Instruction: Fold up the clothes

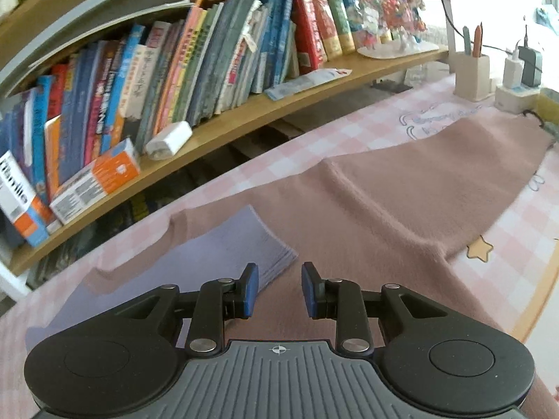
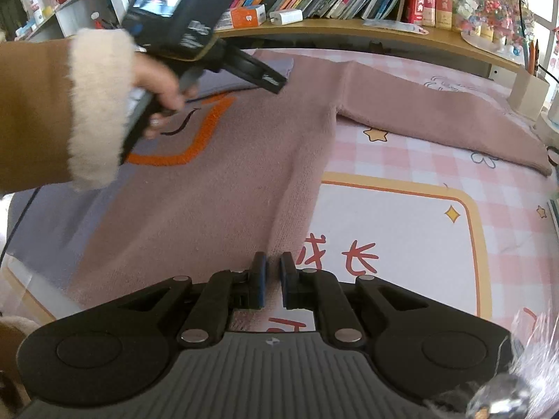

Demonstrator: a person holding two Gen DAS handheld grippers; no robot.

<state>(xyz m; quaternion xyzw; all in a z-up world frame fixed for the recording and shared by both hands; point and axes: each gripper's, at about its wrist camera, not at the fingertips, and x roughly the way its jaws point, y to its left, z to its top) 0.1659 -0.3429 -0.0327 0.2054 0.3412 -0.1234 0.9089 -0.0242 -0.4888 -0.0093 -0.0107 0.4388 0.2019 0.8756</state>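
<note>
Sweater (image 2: 209,188), pink and soft, lies flat on my worktop (image 2: 401,216), which has a pink checked cover with stars. One sleeve (image 1: 436,174) sticks out long toward the pencil cup (image 1: 471,73). A purple collar part (image 1: 241,241) sits near the neck, and an orange line picture (image 2: 195,139) is on the front. My left hand-held gripper (image 1: 279,288) hangs over the neck with its blue pads apart, holding nothing. My right hand-held gripper (image 2: 271,279) is by the sweater's side edge, its pads close with a thin gap, nothing between them. My left hand (image 2: 157,83) wears a fluffy cuff. Books (image 1: 174,70) fill the shelf behind.
</note>
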